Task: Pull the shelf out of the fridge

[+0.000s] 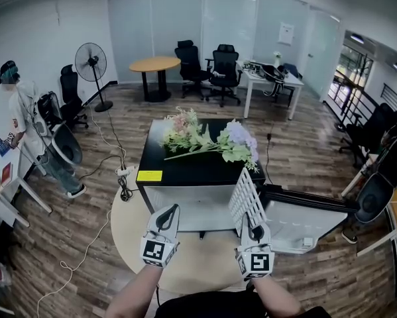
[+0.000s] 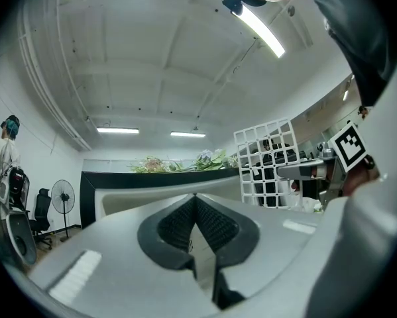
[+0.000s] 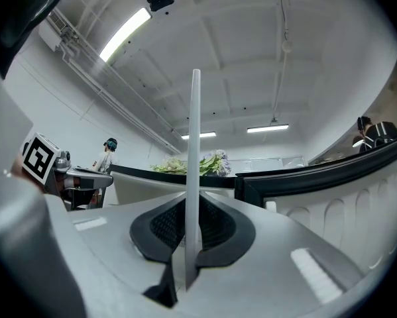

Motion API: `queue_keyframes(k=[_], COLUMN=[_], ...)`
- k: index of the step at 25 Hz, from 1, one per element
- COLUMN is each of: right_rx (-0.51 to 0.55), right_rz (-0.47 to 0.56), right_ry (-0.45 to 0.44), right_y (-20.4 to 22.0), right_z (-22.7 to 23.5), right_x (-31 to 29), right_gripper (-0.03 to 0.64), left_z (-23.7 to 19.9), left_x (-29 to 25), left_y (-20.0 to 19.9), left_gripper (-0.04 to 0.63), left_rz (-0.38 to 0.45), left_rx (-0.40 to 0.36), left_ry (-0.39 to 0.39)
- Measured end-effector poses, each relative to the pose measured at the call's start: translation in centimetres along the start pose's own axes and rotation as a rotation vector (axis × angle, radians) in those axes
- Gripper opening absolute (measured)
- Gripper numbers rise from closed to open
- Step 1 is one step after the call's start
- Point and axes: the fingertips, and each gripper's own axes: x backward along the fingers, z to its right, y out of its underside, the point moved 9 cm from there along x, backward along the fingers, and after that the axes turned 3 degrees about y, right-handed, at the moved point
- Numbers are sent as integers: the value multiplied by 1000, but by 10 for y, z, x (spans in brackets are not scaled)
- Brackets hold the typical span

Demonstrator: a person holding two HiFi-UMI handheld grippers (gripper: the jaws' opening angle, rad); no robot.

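White wire-grid shelf stands on edge just in front of the open black fridge, with the right gripper's fingers clenched on its lower edge. Beside it, the left gripper's fingers are pressed together with nothing between them.

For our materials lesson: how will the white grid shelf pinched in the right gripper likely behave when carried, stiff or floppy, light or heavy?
The shelf is probably stiff: held by one edge in the right gripper, it stands straight without sagging. Likely light, being mostly open grid. It may twist, as only one thin edge is pinched.
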Motion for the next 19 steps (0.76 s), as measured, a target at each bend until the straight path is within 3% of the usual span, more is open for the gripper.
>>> queue_keyframes(k=[19], right_rx=[14], right_rz=[3], right_ry=[7], right_y=[0], right_z=[-5], right_x=[1], right_gripper=[28], left_z=[-4], left_x=[3], left_y=[-1], left_gripper=[0], left_rz=[-1], left_rx=[-9], left_ry=[11])
